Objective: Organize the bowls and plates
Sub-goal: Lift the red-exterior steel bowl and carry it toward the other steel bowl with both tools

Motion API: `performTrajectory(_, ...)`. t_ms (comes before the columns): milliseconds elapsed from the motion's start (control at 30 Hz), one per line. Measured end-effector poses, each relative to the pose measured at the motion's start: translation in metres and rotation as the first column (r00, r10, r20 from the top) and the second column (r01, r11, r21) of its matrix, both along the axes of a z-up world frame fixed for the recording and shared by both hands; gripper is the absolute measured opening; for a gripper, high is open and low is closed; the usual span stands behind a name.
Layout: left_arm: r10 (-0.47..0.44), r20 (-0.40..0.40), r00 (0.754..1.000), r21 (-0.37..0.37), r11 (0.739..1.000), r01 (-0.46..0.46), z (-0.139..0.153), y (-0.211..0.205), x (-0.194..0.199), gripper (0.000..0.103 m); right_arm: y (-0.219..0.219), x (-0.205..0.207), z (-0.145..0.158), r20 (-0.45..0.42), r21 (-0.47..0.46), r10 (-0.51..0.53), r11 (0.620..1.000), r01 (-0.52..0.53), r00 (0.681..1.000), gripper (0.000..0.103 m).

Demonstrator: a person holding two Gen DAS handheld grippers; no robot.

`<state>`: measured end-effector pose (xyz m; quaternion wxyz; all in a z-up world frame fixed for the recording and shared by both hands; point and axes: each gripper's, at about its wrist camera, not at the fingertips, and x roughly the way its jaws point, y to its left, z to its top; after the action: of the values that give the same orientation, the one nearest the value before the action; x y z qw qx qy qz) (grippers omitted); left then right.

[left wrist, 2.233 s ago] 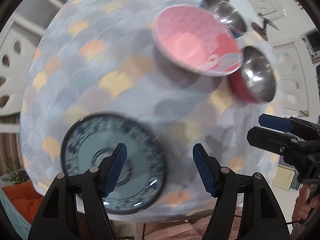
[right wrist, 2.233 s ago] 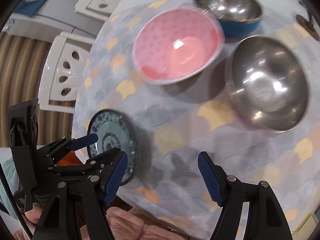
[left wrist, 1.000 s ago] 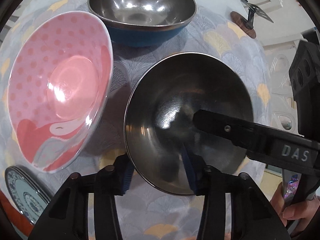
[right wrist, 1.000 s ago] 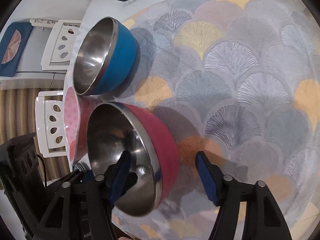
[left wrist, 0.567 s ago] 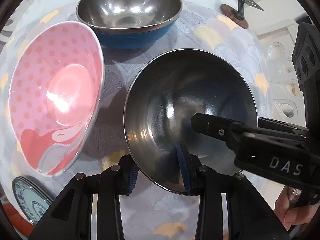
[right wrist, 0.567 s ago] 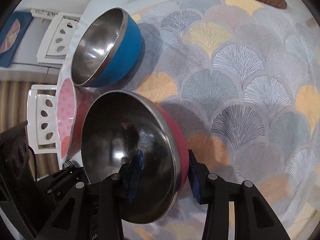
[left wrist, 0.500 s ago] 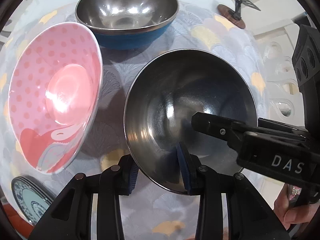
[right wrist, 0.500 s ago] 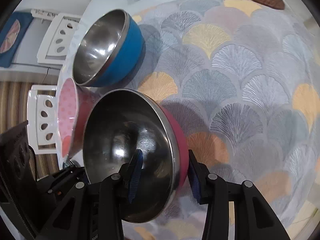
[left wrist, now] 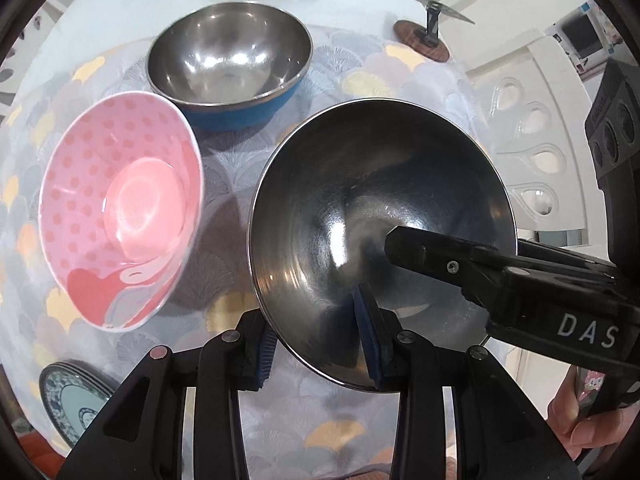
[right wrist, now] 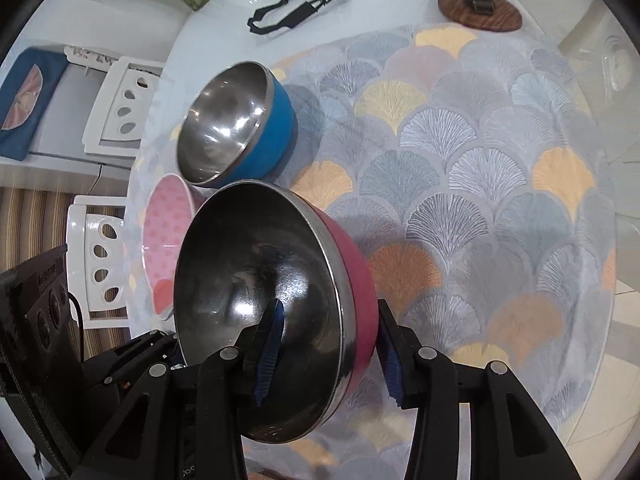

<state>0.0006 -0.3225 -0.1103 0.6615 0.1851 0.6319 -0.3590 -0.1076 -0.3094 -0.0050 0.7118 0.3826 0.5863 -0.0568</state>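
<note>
Both grippers hold the red steel bowl (left wrist: 376,208), which is lifted and tilted above the cloth. My left gripper (left wrist: 316,340) is shut on its near rim, one finger inside and one outside. My right gripper (right wrist: 328,344) is shut on the opposite rim of the same bowl (right wrist: 264,292); it also shows in the left wrist view (left wrist: 480,268). A blue steel bowl (left wrist: 230,64) stands behind, also in the right wrist view (right wrist: 236,124). A pink dotted bowl (left wrist: 120,208) sits left. A blue patterned plate (left wrist: 72,396) lies at the near left table edge.
The round table carries a fan-patterned cloth (right wrist: 480,160). A wooden stand (right wrist: 480,10) and a black tool (right wrist: 296,4) lie at the far side. White chairs (right wrist: 116,108) stand beyond the left edge.
Both grippers have closed on the red steel bowl's rim and raised it; it now stands higher and closer to the cameras, tilted, with the blue bowl further away behind.
</note>
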Motion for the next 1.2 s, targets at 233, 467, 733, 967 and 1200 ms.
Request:
performTrajectory(233, 0.024, 0.005, 1.0, -0.04, 0.999, -0.024, 0.017, 0.019, 0.006, 0.033, 0.008, 0.0, 0.018, 0.024, 0.013, 0.002, 1.0, -0.002, 1.0, 0.047)
performTrajectory(467, 0.055, 0.022, 0.998, -0.071, 0.996, -0.053, 0.044, 0.042, 0.014, 0.032, 0.023, 0.007, 0.038, 0.068, 0.017, 0.018, 1.0, -0.019, 0.998, 0.048)
performTrajectory(733, 0.1, 0.08, 0.992, -0.094, 0.991, -0.092, 0.079, 0.058, 0.027, 0.033, 0.041, 0.028, 0.08, 0.151, -0.008, 0.074, 0.997, -0.073, 0.986, 0.049)
performTrajectory(967, 0.115, 0.16, 0.98, -0.13, 0.987, -0.095, 0.115, 0.055, 0.051, 0.033, 0.046, 0.053, 0.111, 0.214, -0.001, 0.081, 0.997, -0.083, 0.973, 0.051)
performTrajectory(1200, 0.133, 0.201, 0.971, -0.158, 0.982, -0.102, 0.131, 0.054, 0.082, 0.035, 0.047, 0.084, 0.136, 0.26, -0.021, 0.095, 0.995, -0.093, 0.961, 0.051)
